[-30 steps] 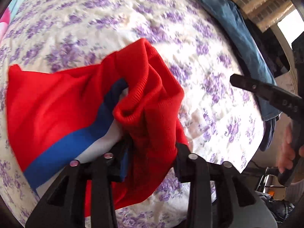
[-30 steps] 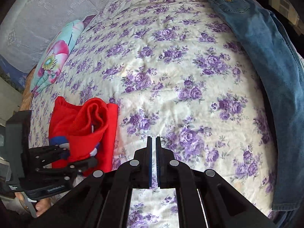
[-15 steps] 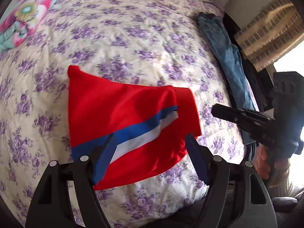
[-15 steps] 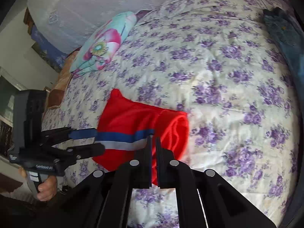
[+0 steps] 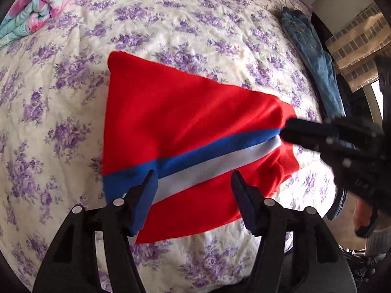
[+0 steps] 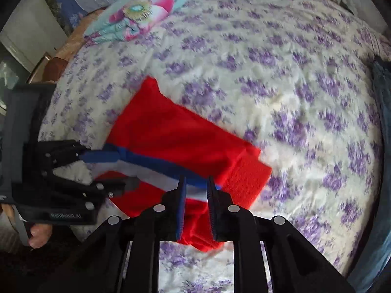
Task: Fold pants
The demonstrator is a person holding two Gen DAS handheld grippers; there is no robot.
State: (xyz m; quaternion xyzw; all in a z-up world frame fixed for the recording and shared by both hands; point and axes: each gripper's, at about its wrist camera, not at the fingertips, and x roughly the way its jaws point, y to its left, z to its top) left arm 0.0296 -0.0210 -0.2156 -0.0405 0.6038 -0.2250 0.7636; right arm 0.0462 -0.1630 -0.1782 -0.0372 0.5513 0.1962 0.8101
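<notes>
The red track pants (image 5: 185, 122) are laid folded on the floral bedspread (image 5: 171, 24), framed by the wide-spread left gripper (image 5: 193, 183) and the narrowly parted right gripper (image 6: 196, 185).

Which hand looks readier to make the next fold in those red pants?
Right, probably. The right gripper, partly open, is at the pants' cuffed end. The left gripper hangs wide open over the striped edge.

Your pants (image 5: 185, 122) are red, crossed by a blue and a white stripe. The bedspread (image 5: 171, 19) is cream with purple flower sprays. At eleven o'clock lies a turquoise and pink floral blanket (image 5: 36, 2); at two o'clock, blue jeans (image 5: 310, 48). Both tongs (image 5: 193, 193) (image 6: 195, 205) are black.
</notes>
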